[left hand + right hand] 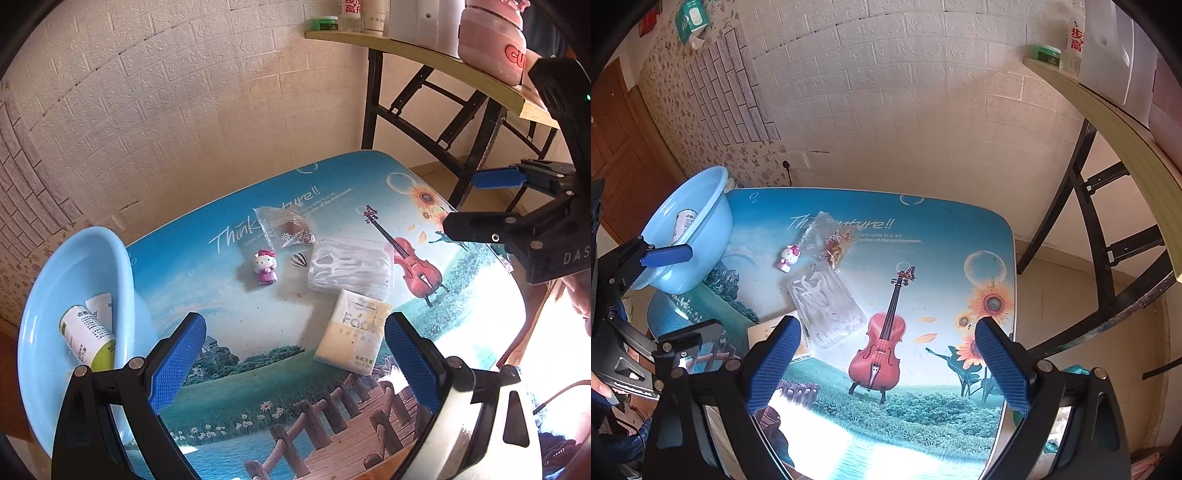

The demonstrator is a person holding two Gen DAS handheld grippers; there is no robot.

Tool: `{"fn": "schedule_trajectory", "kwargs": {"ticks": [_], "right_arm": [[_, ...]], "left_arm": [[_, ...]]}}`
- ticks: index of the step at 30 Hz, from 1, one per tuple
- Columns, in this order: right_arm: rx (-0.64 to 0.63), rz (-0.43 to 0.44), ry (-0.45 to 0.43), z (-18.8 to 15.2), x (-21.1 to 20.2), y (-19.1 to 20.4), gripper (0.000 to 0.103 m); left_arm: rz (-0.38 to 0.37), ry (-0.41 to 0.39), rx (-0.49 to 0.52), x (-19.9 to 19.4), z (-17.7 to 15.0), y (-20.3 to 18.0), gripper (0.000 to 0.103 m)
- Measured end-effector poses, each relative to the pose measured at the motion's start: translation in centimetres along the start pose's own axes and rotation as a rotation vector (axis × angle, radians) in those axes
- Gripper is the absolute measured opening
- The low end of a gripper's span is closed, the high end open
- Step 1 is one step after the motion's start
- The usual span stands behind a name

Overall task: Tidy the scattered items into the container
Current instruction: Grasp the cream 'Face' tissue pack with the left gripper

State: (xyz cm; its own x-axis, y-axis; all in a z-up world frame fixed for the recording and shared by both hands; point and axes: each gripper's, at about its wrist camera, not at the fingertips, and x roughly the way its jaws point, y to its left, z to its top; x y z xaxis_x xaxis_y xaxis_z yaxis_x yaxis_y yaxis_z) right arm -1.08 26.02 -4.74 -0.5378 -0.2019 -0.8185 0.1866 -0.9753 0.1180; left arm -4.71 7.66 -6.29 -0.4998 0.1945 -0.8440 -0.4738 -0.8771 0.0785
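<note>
basin: light blue plastic basin [74,280], at the table's left edge, 9 o'clock from my left tongs in the left wrist view. Rim overhangs the table edge.
in basin: white-and-yellow bottle [88,338] lying on its side, white card [100,306] behind it.
left tongs: my left gripper [295,354] spread wide, blue pads [177,358] holding nothing, above the near table edge.
right tongs: my right gripper [888,365] also spread, nothing between the pads, over the printed violin.
tissue pack: cream pack [354,332], flat, tilted, just inside my left tongs' right pad at 1 o'clock.
floss box: clear box of white floss picks [349,267], touching the tissue pack's far corner, 12 o'clock from the pack.
snack bag: clear bag [284,227] with brown bits, 11 o'clock from the floss box, just beside it.
figurine: pink-and-white cat figurine [265,266], upright, apart from the others, 9 o'clock from the floss box.
table: printed top [258,369], rounded corners; far edge close to the brick-pattern wall [184,92].
open room: bare tabletop between figurine and basin; right half of the table bare in the right wrist view.
obstacle: folding table [424,51] with black legs at 2 o'clock, just past the far right corner.
</note>
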Motion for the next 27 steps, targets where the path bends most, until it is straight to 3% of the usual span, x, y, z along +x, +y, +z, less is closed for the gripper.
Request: {"fn": "schedule_trajectory", "kwargs": {"ticks": [10,21,27], "right_arm": [[0.009,-0.001,0.021,-0.1,0.9,-0.3,0.097],[0.000,0.005,0.055,-0.4,2.2,-0.4,0.097],[-0.013,0.016,0.071,-0.3,3.1,-0.1,0.097]], "left_arm": [[-0.047,0.043,0.041,3.7,-0.9,-2.1,0.096],[-0.104,0.062,0.095,5.4,-1.5,-3.0,0.071],[-0.137,0.073,0.108,6.1,-1.8,-2.8,0.063]]}}
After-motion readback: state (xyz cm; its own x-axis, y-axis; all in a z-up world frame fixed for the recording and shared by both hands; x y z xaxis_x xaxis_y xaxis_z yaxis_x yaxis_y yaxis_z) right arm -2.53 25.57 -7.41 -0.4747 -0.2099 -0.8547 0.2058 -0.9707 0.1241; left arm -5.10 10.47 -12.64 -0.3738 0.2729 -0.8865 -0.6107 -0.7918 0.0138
